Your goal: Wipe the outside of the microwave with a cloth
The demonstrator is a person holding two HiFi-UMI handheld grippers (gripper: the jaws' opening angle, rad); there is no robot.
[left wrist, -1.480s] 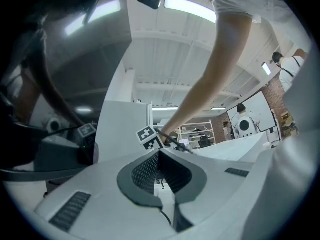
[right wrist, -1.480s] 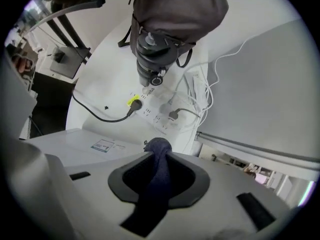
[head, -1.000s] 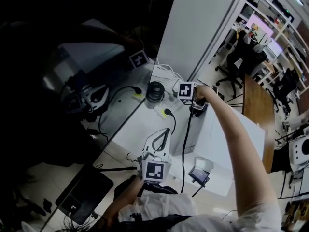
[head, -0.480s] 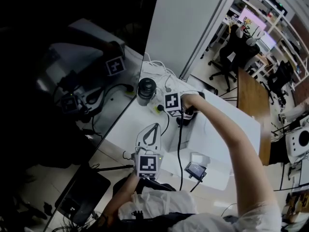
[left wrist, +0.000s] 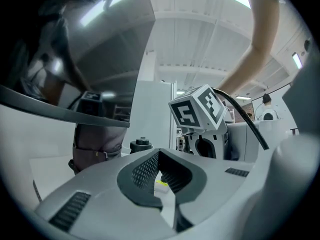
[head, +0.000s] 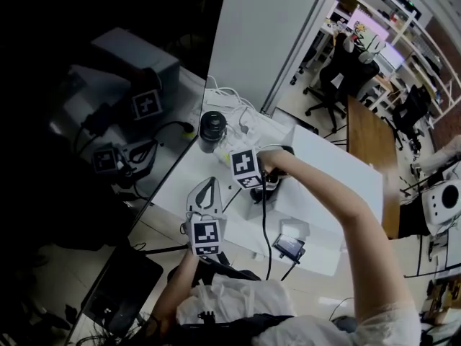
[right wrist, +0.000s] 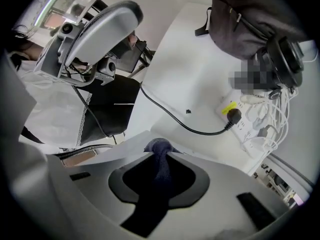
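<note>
Dark blue cloth (right wrist: 159, 147) is pinched in your right tool (right wrist: 160, 157) at the near-left corner of the white microwave (head: 346, 186), your left tool (left wrist: 159, 153) pressed together and empty, so wiping looks under way; next, press it flat and sweep across.

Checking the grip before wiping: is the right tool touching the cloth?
Touching. The right gripper view shows the right tool with its jaws closed on the dark cloth, which bunches out just past the tips.
</note>
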